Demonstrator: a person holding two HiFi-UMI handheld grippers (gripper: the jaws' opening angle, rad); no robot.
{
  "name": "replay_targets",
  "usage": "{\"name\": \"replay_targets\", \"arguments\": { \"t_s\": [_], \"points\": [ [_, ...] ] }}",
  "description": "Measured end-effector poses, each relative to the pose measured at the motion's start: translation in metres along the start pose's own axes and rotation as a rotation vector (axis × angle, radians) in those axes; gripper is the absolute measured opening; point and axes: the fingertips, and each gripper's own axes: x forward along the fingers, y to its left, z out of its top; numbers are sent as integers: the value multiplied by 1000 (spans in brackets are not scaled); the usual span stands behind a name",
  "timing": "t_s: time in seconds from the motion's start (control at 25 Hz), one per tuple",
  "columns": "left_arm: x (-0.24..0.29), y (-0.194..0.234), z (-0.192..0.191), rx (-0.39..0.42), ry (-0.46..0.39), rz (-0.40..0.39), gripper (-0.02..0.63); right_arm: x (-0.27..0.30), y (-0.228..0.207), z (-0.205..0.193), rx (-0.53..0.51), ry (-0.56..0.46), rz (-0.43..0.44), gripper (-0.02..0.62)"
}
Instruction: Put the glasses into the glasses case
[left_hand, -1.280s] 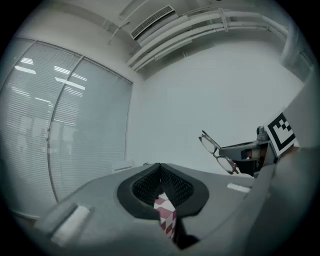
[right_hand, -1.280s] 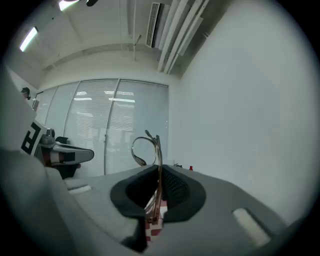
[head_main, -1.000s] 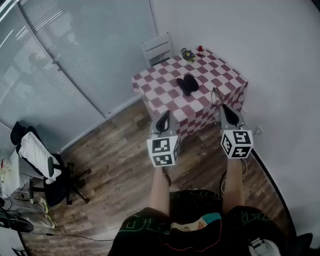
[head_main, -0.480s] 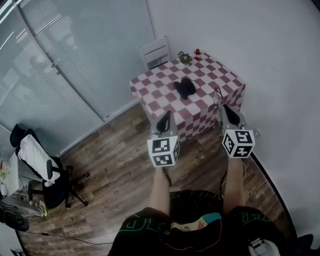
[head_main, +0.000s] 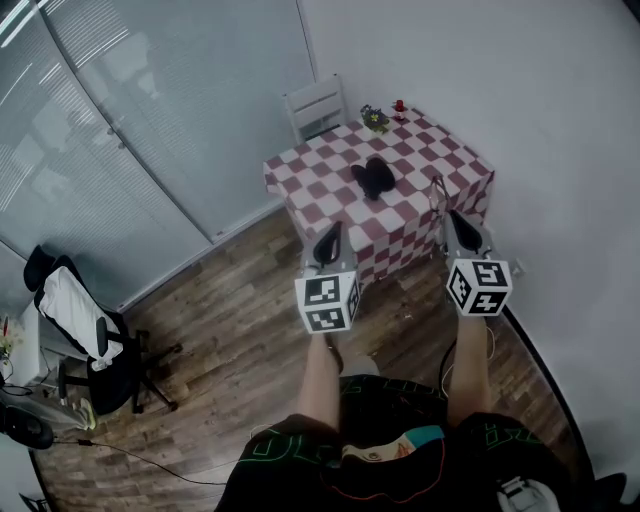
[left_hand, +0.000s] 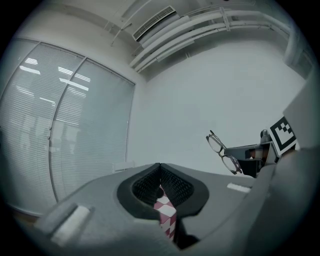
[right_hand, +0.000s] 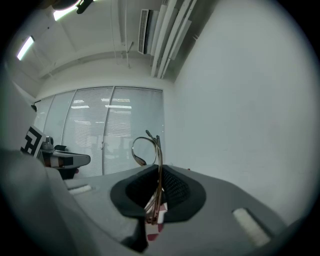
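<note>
Both my forearms reach forward at lower centre: left gripper (head_main: 328, 234) jaws pressed together, empty; right gripper (head_main: 447, 216) pinching glasses (right_hand: 151, 155).

1. The head view looked steeply down over the left gripper (head_main: 330, 232) and right gripper (head_main: 448, 214), with the checked table (head_main: 440, 160) farther ahead.
2. Each gripper view looked closely along its own jaws, tilted upward.
3. Both gripper views shared the blinds (left_hand: 65, 130) and the white wall (left_hand: 200, 100).

Red/wht checked tablecloth (head_main: 440, 170), blk glasses case (head_main: 374, 178), wht chair (head_main: 318, 102), brn wood floor (head_main: 230, 320).
</note>
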Motion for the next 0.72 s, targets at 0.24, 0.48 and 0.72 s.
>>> {"name": "replay_targets", "arguments": {
  "t_s": [0.24,0.48,0.72],
  "points": [
    [-2,3,3,14,7,8,9,-1,-3,-1,21,-6,-4,26],
    [-2,-5,24,54,-34,-5,9,-5,-13,2,48,-28,-21,26],
    [9,0,17,42,-34,-19,9,0,-26,-1,69,-32,-45,26]
  ]
}}
